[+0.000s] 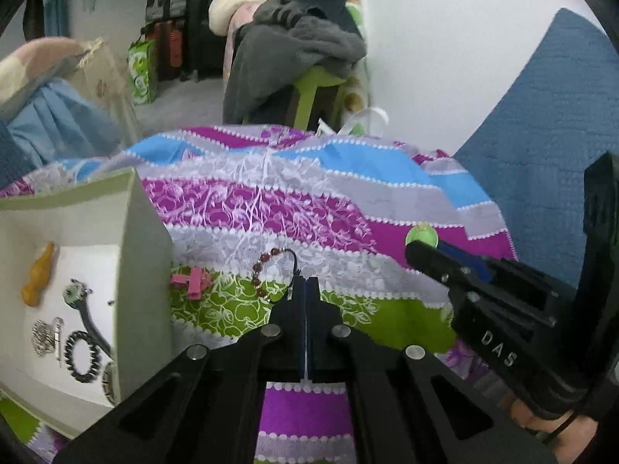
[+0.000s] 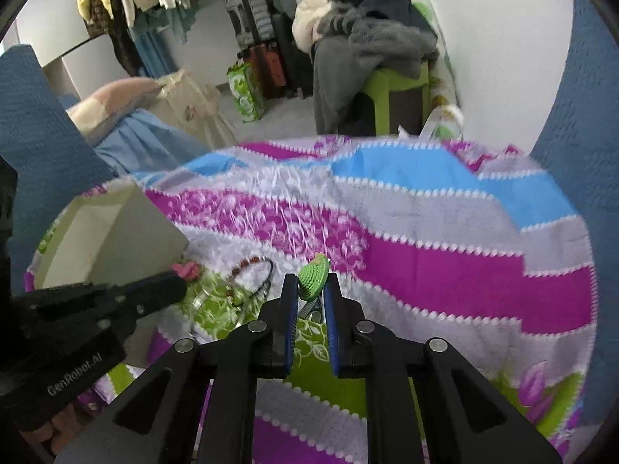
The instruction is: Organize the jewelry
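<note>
Beads of a brown bracelet (image 1: 271,270) curl on the patterned bedspread (image 1: 348,208), its dark cord seemingly pinched by the closed left claw (image 1: 305,284); a pink clip (image 1: 191,280) lies just left, beside the white box (image 1: 131,255). Right wrist view: right claw (image 2: 311,290) grips a green leaf-shaped piece (image 2: 313,276), bracelet lying left.
</note>
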Action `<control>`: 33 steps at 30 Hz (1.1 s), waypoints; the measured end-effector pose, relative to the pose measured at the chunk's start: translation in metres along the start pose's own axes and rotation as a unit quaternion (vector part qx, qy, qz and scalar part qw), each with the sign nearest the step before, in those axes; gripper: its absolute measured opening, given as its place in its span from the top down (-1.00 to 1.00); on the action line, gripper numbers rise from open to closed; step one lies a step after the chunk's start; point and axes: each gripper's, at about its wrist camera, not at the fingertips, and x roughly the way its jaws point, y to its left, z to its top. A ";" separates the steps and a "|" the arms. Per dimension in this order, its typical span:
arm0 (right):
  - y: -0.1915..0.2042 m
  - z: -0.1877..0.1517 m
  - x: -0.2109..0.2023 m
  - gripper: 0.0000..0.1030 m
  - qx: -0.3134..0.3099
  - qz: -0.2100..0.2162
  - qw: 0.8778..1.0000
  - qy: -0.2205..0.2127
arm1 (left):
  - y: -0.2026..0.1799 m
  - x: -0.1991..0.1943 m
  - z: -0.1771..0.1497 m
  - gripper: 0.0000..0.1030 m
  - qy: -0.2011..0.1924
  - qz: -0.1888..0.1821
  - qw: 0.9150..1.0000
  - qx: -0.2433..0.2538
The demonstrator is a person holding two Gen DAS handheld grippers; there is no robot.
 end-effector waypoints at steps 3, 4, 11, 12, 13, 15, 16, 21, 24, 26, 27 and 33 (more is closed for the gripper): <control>0.006 0.008 -0.017 0.79 -0.001 -0.005 1.000 -0.015 | 0.004 -0.017 0.002 1.00 -0.009 -0.014 1.000 -0.003; 0.008 0.010 -0.020 0.79 0.000 -0.004 1.000 -0.018 | 0.005 -0.022 0.003 1.00 -0.014 -0.017 1.000 -0.004; 0.029 0.015 -0.043 0.79 0.001 0.008 0.999 -0.035 | 0.024 -0.064 0.007 1.00 -0.039 -0.021 0.999 -0.011; 0.035 0.019 -0.049 0.79 -0.004 0.008 0.999 -0.042 | 0.027 -0.071 0.009 1.00 -0.043 -0.019 0.999 -0.009; 0.041 0.023 -0.054 0.79 -0.008 0.010 0.999 -0.047 | 0.031 -0.079 0.012 1.00 -0.048 -0.014 0.999 -0.008; 0.051 0.031 -0.064 0.78 -0.011 0.014 0.998 -0.058 | 0.038 -0.093 0.017 1.00 -0.058 -0.010 0.998 -0.005; 0.055 0.034 -0.068 0.78 -0.013 0.017 0.998 -0.062 | 0.042 -0.101 0.019 1.00 -0.065 -0.005 0.998 -0.003; 0.086 0.050 -0.082 0.78 -0.021 0.028 0.996 -0.078 | 0.067 -0.129 0.025 1.00 -0.079 0.005 0.997 -0.002; 0.108 0.052 -0.079 0.78 -0.029 0.044 0.996 -0.073 | 0.085 -0.140 0.021 1.00 -0.078 0.008 0.997 -0.005; 0.128 0.048 -0.070 0.78 -0.040 0.055 0.996 -0.061 | 0.096 -0.146 0.016 1.00 -0.077 0.016 0.997 -0.009; 0.137 0.046 -0.064 0.78 -0.044 0.063 0.996 -0.054 | 0.103 -0.148 0.012 1.00 -0.074 0.020 0.997 -0.013; 0.181 0.021 -0.029 0.78 -0.067 0.099 0.993 -0.012 | 0.141 -0.146 -0.011 0.99 -0.054 0.038 0.997 -0.048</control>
